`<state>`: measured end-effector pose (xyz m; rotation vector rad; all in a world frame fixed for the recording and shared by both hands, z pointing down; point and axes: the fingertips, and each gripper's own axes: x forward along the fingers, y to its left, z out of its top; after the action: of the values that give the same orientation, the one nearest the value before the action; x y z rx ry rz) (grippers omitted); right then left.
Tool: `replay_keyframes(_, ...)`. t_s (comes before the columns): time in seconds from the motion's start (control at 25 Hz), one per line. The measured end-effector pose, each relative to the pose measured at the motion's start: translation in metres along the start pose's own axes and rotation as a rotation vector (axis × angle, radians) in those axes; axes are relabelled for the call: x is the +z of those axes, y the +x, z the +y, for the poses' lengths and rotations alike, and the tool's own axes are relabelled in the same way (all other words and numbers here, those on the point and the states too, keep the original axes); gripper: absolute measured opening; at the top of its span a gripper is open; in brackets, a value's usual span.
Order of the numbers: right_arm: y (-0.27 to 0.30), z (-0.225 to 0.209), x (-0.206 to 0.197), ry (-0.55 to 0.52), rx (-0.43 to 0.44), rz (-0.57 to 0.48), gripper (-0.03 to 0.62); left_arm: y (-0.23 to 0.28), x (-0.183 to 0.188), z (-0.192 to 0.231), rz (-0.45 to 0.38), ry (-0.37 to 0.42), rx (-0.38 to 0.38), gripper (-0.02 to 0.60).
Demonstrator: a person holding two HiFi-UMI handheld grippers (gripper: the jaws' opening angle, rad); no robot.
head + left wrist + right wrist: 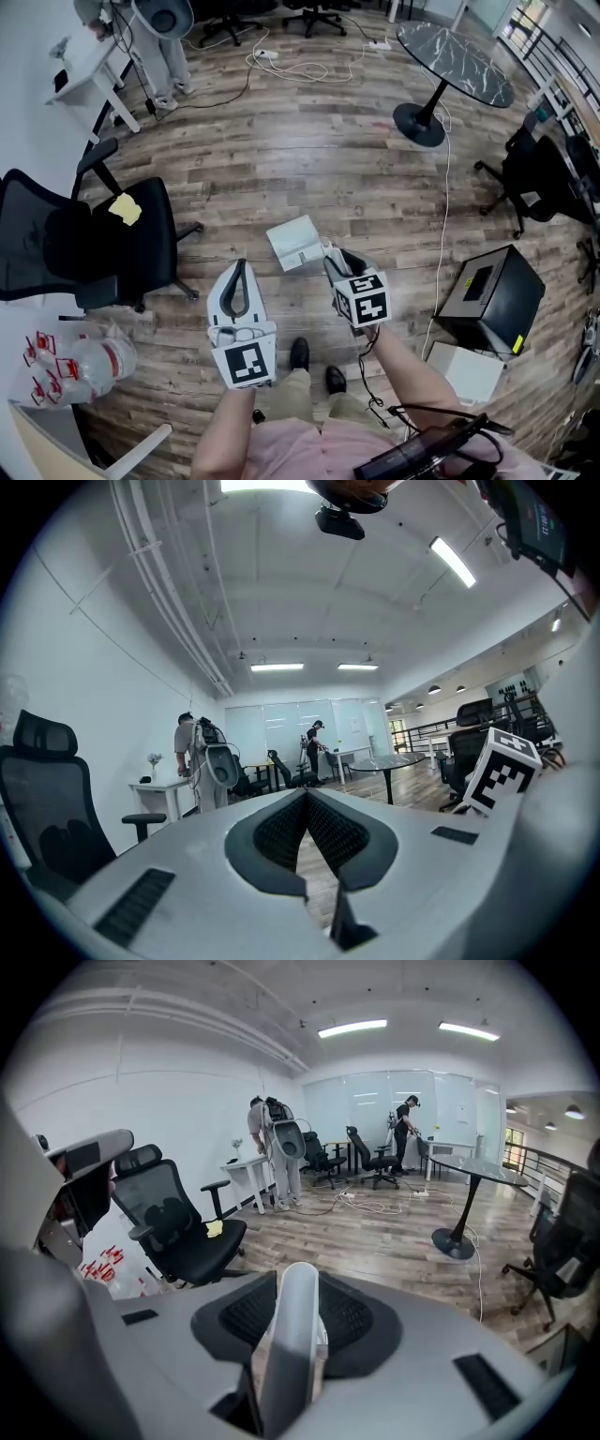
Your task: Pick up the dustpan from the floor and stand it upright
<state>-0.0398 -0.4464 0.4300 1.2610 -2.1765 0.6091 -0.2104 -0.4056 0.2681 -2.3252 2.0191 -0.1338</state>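
Observation:
The white dustpan (pixel 294 242) is held off the wooden floor by its handle. My right gripper (pixel 335 262) is shut on that handle, just right of the pan. In the right gripper view the pale handle (pixel 294 1335) stands between the two black pads and hides the pan. My left gripper (pixel 241 267) hovers to the left of the dustpan, apart from it. Its jaws meet at the tip (pixel 306 795) with nothing between them.
A black office chair (pixel 103 239) with a yellow cloth on its seat stands at the left. A round marble table (pixel 457 61) is at the back right. A black box (pixel 492 298), a white box (pixel 464 370) and a white cable (pixel 445 206) lie at the right. My shoes (pixel 300 353) are below the grippers.

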Motion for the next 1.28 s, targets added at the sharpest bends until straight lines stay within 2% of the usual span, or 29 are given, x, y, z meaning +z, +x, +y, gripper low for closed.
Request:
replay_keyframes(0.6,0.022,-0.013,0.027,-0.015,-0.056,-0.039,0.154,0.011,0.010,0.012,-0.014,0.027,-0.011,0.009)
replay_keyframes(1.28,-0.019,-0.002,0.054,-0.061,-0.028,-0.149,0.169,-0.016,0.052,-0.007,-0.067,0.038,0.007,0.009)
